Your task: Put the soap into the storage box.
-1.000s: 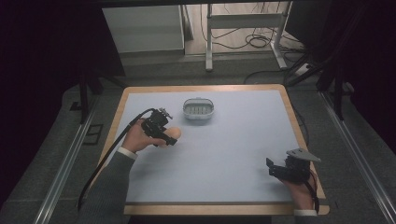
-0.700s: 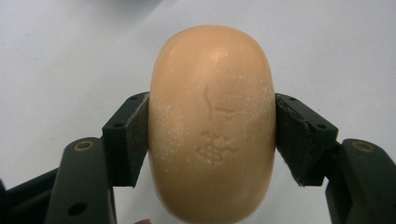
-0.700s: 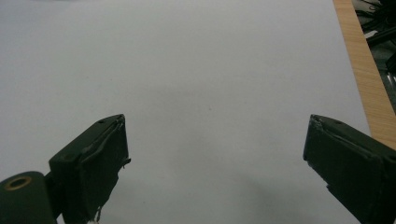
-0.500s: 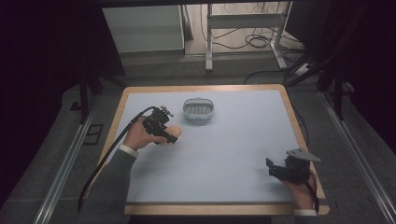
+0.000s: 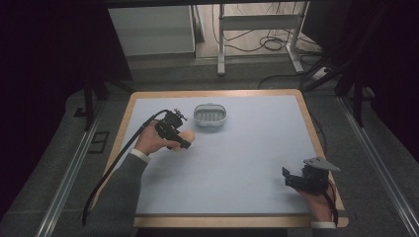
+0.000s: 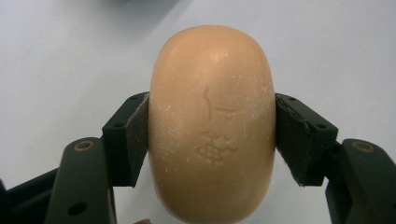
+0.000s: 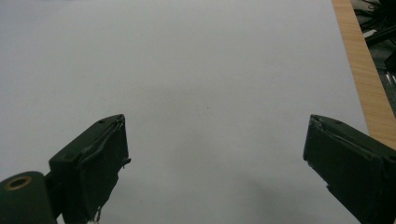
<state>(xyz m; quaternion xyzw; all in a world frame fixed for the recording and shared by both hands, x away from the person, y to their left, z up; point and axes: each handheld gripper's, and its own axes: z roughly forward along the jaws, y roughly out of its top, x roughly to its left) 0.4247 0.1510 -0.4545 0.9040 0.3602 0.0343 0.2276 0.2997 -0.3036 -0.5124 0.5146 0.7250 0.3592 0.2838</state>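
A tan oval bar of soap (image 6: 212, 121) with a stamped mark sits between the two black jaws of my left gripper (image 6: 212, 135), whose pads press its sides. In the high view that left gripper (image 5: 184, 141) is at the table's left, holding the soap (image 5: 188, 136) just in front of a white slotted soap dish (image 5: 210, 116). My right gripper (image 5: 289, 179) rests near the table's front right corner, open. In the right gripper view its jaws stand wide apart over bare white table (image 7: 210, 93) with nothing between them.
The white mat lies on a wood-edged table (image 5: 217, 93). The wooden edge (image 7: 359, 60) runs past the right gripper's right side. A cable (image 5: 123, 158) trails from the left gripper off the table's left. Beyond the far edge are frame legs and floor cables (image 5: 272, 44).
The left gripper has barely moved with the soap in it. The right gripper stays where it was.
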